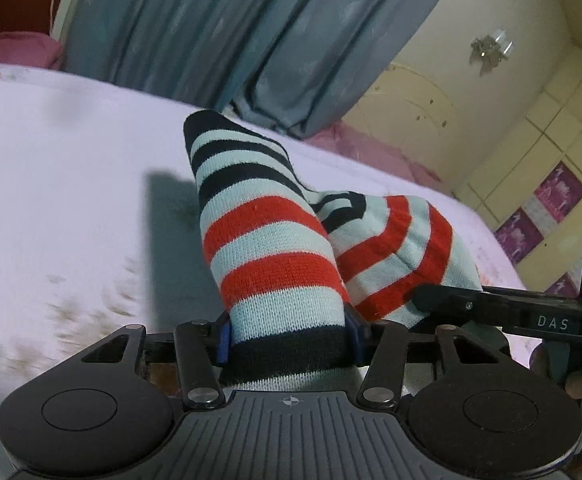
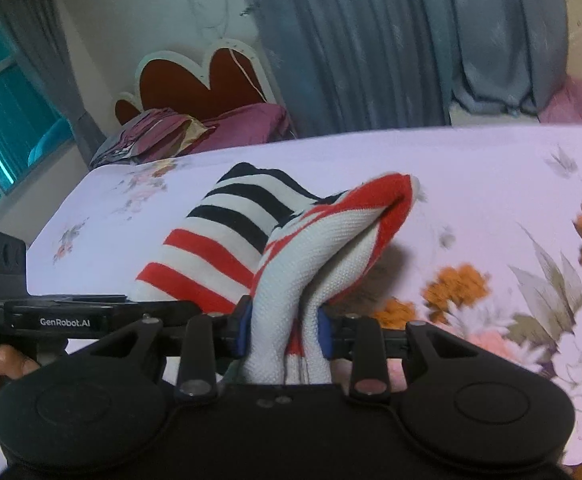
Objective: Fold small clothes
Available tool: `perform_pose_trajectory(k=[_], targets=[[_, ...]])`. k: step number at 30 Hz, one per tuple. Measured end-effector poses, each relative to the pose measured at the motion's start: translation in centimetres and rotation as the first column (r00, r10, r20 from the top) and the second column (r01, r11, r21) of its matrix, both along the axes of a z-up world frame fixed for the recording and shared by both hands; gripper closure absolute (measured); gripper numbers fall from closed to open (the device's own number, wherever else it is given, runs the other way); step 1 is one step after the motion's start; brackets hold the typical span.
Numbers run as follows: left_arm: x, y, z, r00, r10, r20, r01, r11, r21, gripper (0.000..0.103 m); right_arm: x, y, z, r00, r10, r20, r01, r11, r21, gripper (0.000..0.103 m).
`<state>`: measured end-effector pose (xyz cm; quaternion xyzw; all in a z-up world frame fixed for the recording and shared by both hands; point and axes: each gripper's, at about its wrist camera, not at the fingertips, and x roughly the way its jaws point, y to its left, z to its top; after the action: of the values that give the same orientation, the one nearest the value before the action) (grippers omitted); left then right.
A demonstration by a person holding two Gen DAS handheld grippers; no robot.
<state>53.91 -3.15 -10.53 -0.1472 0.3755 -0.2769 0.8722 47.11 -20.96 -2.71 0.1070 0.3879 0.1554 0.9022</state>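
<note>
left tongs (image 1: 287,336) clamping striped sock (image 1: 267,240), floral bedsheet (image 1: 71,200) beneath

Both wrist views are evenly lit by soft indoor light with a faint pink cast on the bedsheet (image 1: 71,160). In the left view a hard-edged grey shadow (image 1: 171,208) falls on the sheet just left of the striped sock (image 1: 259,240), so the light seems to come from the right and above. Beyond the right gripper (image 2: 283,328), a softer shadow lies under the sock's raised fold. The window (image 2: 7,120) far to the left glows teal without glare. The sheet's flower print (image 2: 451,284) is smeared by motion blur. Fisheye distortion bends the curtain (image 1: 195,28) and darkens the corners; the knit close to the pads stays sharp.
</note>
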Motion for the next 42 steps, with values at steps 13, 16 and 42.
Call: perform_pose_trajectory(k=[13, 16, 42], targets=[[-0.6, 17.6, 0.5, 0.997, 0.078, -0.004, -0.078, 0.996, 0.036, 0.052, 2.4, 14.3, -1.7, 0.999, 0.038, 0.008, -0.038, 0.997, 0.072, 0.072], [-0.9, 21.0, -0.3, 0.995, 0.095, -0.020, -0.094, 0.995, 0.037, 0.052, 2.9, 16.9, -2.4, 0.998, 0.065, -0.007, -0.064, 0.994, 0.086, 0.072], [-2.8, 26.4, -0.8, 0.990, 0.112, 0.089, -0.116, 0.993, 0.036, 0.036, 2.0, 15.1, -5.6, 0.985, -0.148, -0.090, 0.160, 0.976, 0.148, 0.075]])
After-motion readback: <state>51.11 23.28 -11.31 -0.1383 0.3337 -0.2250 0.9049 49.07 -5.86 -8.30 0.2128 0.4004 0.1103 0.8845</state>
